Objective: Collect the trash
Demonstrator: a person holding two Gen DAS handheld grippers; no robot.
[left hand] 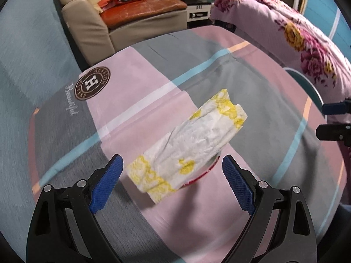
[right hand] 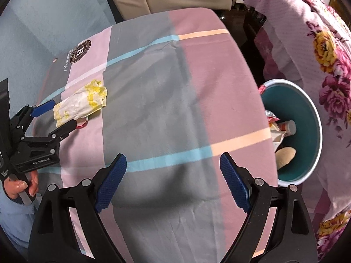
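A crumpled white and yellow napkin [left hand: 193, 140] lies on the striped tablecloth [left hand: 153, 83], draped over a small red-rimmed cup [left hand: 208, 171]. My left gripper [left hand: 172, 157] is open and angled down at it, the napkin's near end lying between the blue pads [left hand: 107, 186] without touching them. In the right wrist view the napkin [right hand: 81, 103] and cup [right hand: 83, 124] sit at the far left with the left gripper [right hand: 58, 116] around them. My right gripper [right hand: 173, 155] is open over bare cloth [right hand: 166, 100], nothing between its fingers.
A teal bin [right hand: 316, 118] with several pieces of trash inside stands off the table's right edge, also seen as a bin [left hand: 307, 83]. A floral blanket [right hand: 324, 50] lies beside it. A sofa [left hand: 122, 15] with bags stands behind. A hand [right hand: 19, 186] holds the left gripper.
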